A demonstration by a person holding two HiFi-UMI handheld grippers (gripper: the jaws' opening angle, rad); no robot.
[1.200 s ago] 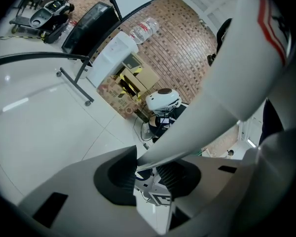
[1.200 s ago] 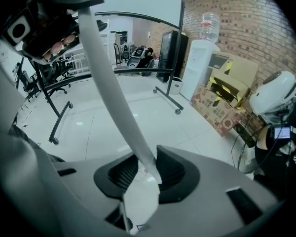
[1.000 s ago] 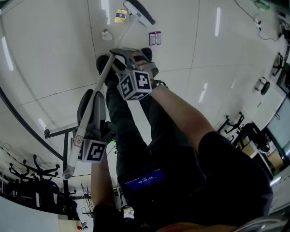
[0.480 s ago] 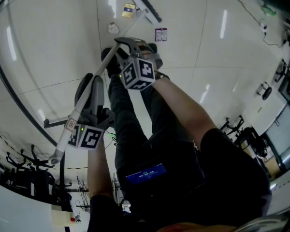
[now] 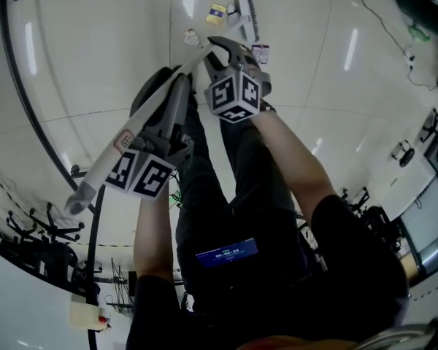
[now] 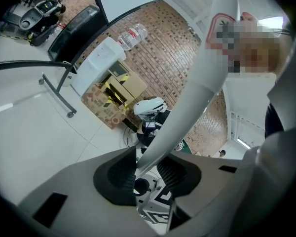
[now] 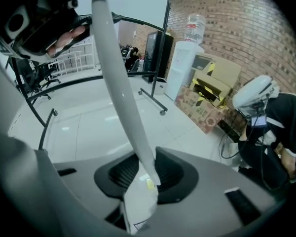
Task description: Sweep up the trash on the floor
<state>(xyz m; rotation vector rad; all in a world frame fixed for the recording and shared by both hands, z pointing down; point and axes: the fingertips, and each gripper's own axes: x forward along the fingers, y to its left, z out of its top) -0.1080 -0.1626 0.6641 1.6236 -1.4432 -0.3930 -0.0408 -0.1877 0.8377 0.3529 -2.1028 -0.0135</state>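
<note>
Both grippers are pinching the white broom (image 5: 124, 141) by its handle. The left gripper (image 6: 146, 171) jaws are clamping it at lower left of the head view, the right gripper (image 7: 147, 173) jaws nearer the centre. The brush head (image 5: 246, 9) is showing at top centre against the floor (image 5: 80, 57), near a yellow scrap (image 5: 216, 12) and crumpled paper (image 5: 190, 35).
</note>
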